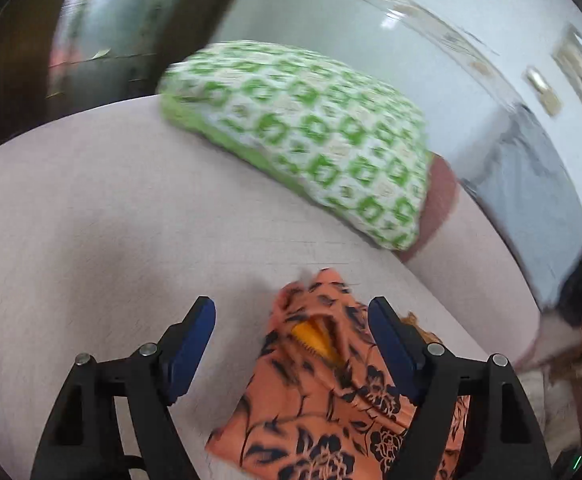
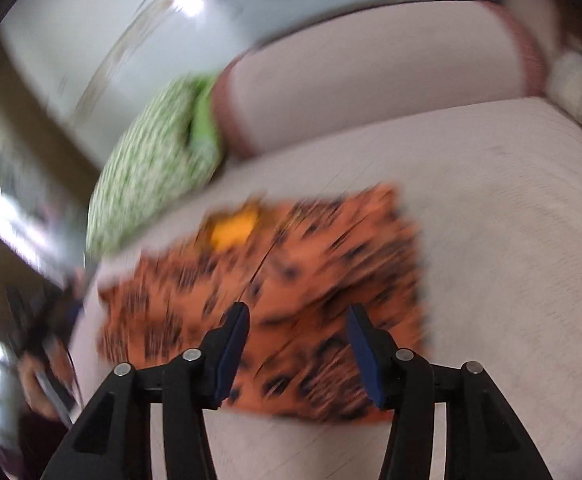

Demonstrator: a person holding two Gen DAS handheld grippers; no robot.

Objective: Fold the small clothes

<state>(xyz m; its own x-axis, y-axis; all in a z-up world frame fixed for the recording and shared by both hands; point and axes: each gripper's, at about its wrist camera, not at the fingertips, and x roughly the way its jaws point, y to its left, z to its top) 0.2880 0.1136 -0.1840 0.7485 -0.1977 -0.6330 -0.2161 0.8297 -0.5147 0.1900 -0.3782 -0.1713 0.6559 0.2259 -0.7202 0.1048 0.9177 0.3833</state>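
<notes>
An orange garment with a black flower print point(image 1: 323, 392) lies folded on the pale bed sheet point(image 1: 91, 208), with a yellow patch point(image 1: 315, 336) showing near its top. My left gripper point(image 1: 291, 316) stands open just above the garment's upper end, its blue pads apart and not pressing on the cloth. In the right wrist view the same garment point(image 2: 291, 280) appears blurred as a rough rectangle. My right gripper point(image 2: 297, 320) hovers open over its near edge, nothing gripped between the pads.
A green-and-white patterned pillow point(image 1: 303, 132) lies at the head of the bed, with a pinkish bolster point(image 2: 371, 80) beside it. A pale wall point(image 1: 371, 12) rises behind. At the left edge of the right wrist view a hand holds the other gripper point(image 2: 43, 344).
</notes>
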